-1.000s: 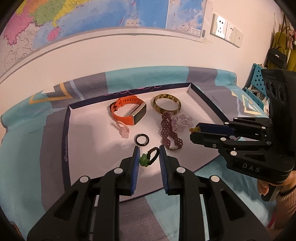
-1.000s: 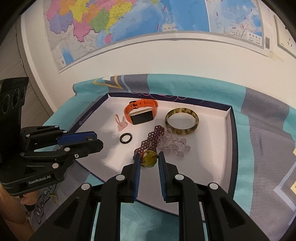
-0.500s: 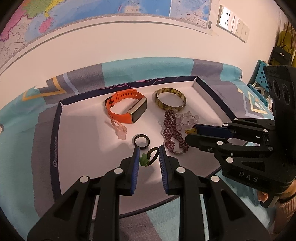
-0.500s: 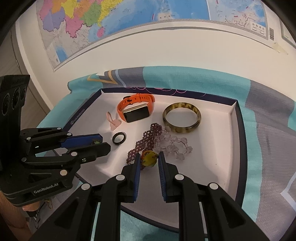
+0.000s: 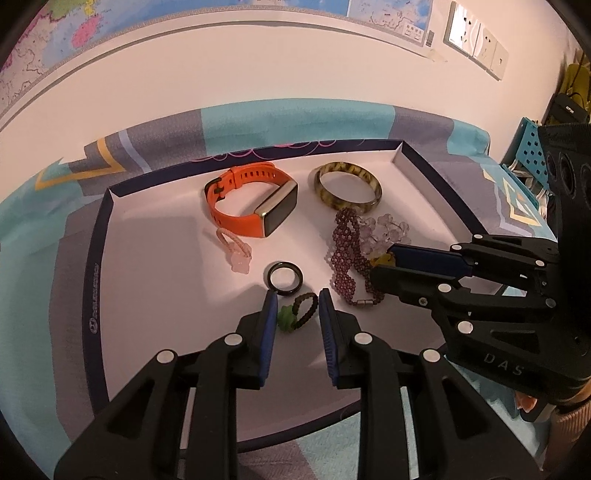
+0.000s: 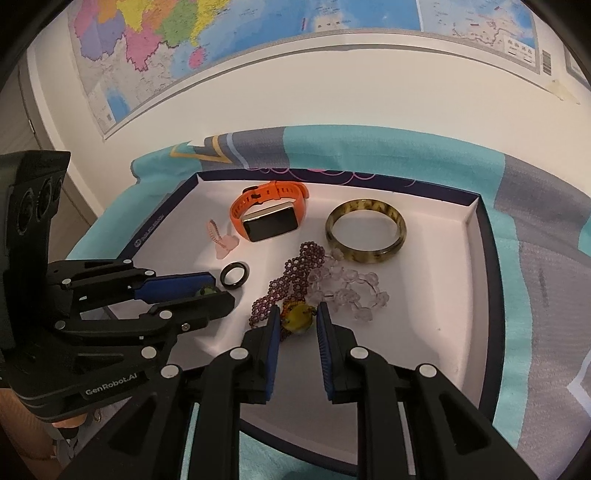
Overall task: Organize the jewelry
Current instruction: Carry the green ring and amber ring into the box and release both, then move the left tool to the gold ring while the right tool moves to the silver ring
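left gripper (image 5: 295,317) straddles green charm ring (image 5: 295,316) | right gripper (image 6: 295,320) straddles yellow bead (image 6: 296,320)

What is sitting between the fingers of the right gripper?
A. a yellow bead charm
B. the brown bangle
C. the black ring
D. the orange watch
A: the round yellow bead charm sits between the right gripper fingers, over the white tray.

Warm, dimmish indoor light from above. Soft shadows beneath the hand-held gripper (image 5: 295,314) on the white tray (image 5: 155,280). Heavy fisheye bend, black corners. Mild glare on the socket plate (image 5: 474,35). Centre sharp, edges softened.
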`<state>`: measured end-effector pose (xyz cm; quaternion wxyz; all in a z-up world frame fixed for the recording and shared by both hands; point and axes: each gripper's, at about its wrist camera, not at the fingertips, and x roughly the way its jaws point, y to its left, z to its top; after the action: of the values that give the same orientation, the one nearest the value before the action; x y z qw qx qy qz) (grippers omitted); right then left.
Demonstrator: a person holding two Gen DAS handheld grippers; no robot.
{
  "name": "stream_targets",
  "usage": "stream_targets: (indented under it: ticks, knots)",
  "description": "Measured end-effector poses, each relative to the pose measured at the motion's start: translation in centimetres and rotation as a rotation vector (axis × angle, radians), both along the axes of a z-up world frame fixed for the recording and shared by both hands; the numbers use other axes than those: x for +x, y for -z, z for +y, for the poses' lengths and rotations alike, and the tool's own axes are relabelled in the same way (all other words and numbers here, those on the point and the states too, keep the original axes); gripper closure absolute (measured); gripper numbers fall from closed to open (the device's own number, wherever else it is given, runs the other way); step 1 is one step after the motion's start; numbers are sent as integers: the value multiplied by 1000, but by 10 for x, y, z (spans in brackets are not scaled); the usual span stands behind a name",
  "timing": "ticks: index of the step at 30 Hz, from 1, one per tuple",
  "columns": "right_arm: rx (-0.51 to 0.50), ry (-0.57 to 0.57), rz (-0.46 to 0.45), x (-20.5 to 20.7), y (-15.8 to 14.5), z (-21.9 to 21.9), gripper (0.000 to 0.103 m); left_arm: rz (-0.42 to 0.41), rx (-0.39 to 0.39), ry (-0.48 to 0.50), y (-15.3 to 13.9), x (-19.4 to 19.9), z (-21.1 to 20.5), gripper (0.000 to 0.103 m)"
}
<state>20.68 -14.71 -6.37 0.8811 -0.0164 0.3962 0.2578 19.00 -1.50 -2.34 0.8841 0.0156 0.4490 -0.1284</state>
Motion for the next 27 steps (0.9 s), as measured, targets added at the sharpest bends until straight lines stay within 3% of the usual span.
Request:
stream_targets:
  ticks: [3,6,16,21,27]
  knots:
    - [7,10,-4,-2,-1,-2,85,-6,-17,1,-4,-4,4,80]
    - [27,10,-16,-7,-7,-7,85,-41,-51,-8,-16,-15,14,68]
    - [77,5,-70,-45,-29,-28,82,-197,-96,-43,-60,-81,57,64]
    - [54,-29,-89,-74,-30,-29,77,-201,-92,-70,-57,-109,78,64]
    - [35,-58,-54,-103,-16,-31,74,-151,-74,-74,-36,-134,86,64]
